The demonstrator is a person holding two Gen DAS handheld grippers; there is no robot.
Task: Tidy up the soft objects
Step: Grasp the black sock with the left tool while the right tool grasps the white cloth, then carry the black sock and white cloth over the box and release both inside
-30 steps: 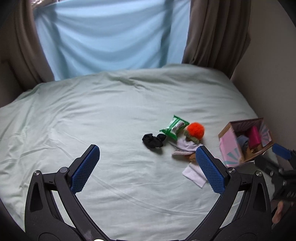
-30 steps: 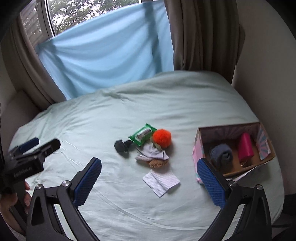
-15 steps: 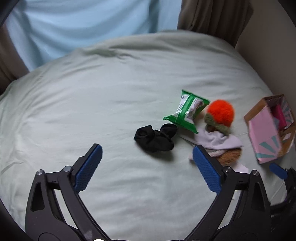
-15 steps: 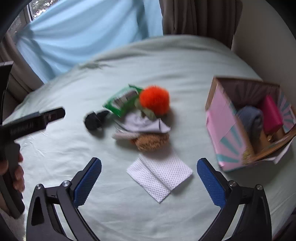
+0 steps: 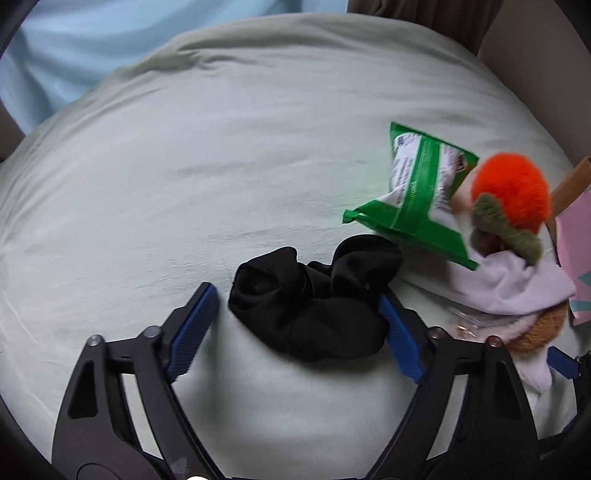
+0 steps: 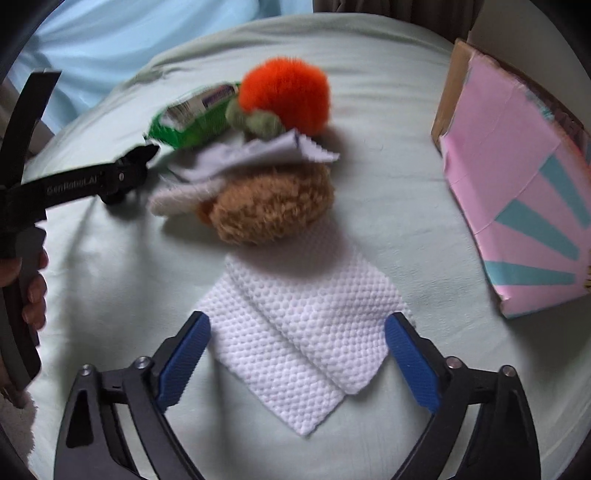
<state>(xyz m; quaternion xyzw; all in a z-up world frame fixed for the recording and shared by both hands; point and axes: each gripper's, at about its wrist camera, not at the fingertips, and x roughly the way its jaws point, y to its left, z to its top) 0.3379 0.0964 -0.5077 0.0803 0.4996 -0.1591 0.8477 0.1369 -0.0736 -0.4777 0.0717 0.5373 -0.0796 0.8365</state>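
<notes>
A black scrunchie [image 5: 314, 302] lies on the pale green bed sheet [image 5: 184, 166]. My left gripper [image 5: 299, 325] is open with its blue pads on either side of the scrunchie, the right pad touching it. A folded white embossed cloth [image 6: 303, 332] lies between the open jaws of my right gripper [image 6: 297, 354]. Behind the cloth sit a brown plush [image 6: 269, 206], a lilac cloth [image 6: 258, 155], an orange pompom [image 6: 286, 94] and a green wipes packet [image 6: 188, 118]. The packet [image 5: 417, 199] and pompom [image 5: 511, 195] also show in the left wrist view.
A pink and teal cardboard box [image 6: 517, 184] stands at the right of the bed. A light blue sheet [image 6: 129, 40] hangs behind the bed, with a brown curtain [image 5: 424, 14] and a wall at the right. My left gripper's arm [image 6: 74, 181] crosses the right wrist view's left side.
Both grippers have moved forward and down toward the bed. The left one now straddles the black scrunchie; the right one now straddles the white cloth. Both stay open.
</notes>
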